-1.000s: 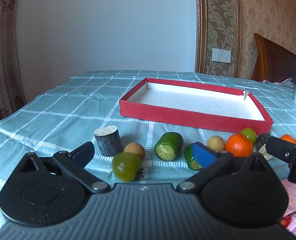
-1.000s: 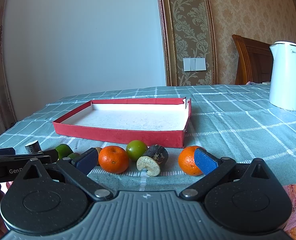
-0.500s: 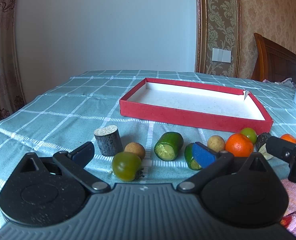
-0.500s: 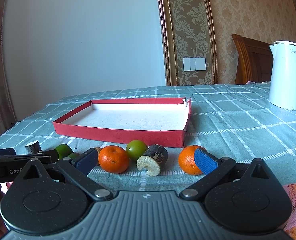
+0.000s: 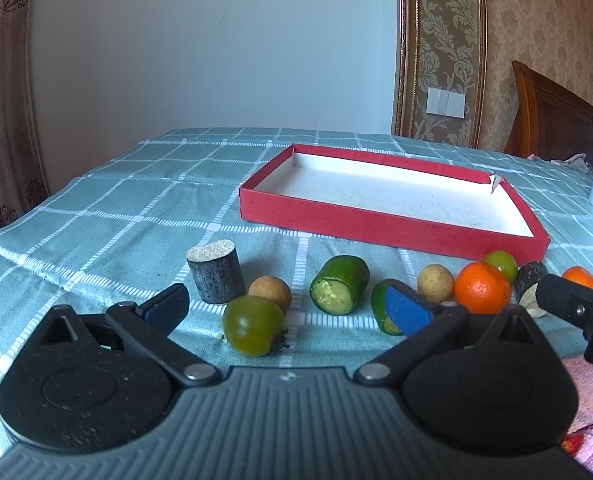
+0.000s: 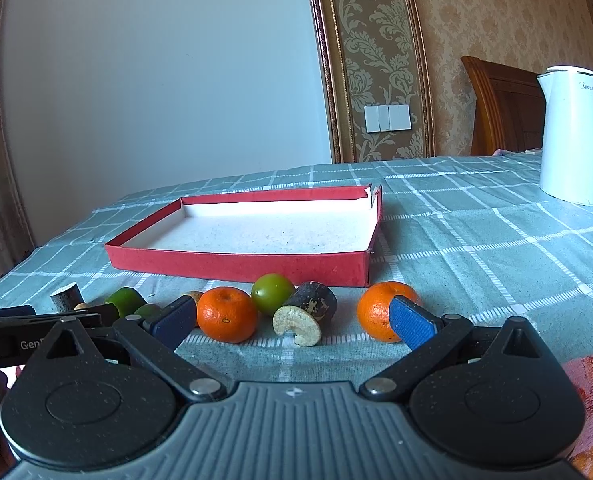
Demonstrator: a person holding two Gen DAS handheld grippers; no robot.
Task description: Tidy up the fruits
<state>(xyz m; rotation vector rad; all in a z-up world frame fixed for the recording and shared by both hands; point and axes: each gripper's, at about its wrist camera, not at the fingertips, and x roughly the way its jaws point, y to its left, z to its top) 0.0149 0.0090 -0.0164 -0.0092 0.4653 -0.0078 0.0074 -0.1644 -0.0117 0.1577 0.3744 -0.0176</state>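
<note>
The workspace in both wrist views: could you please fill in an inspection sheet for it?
Surface: table under a teal checked cloth.
Job's things: red tray with nothing in it; in front, a loose row: dark green tomato, cut green pieces, two tan round fruits, two oranges, small green fruit, two dark cut stubs.
Clutter: white kettle, back right.
Grippers: left gripper open, empty; right gripper open, empty.
Cables: nothing seen.
Surroundings: plain wall, patterned wallpaper, wall switch, wooden headboard, curtain.
</note>
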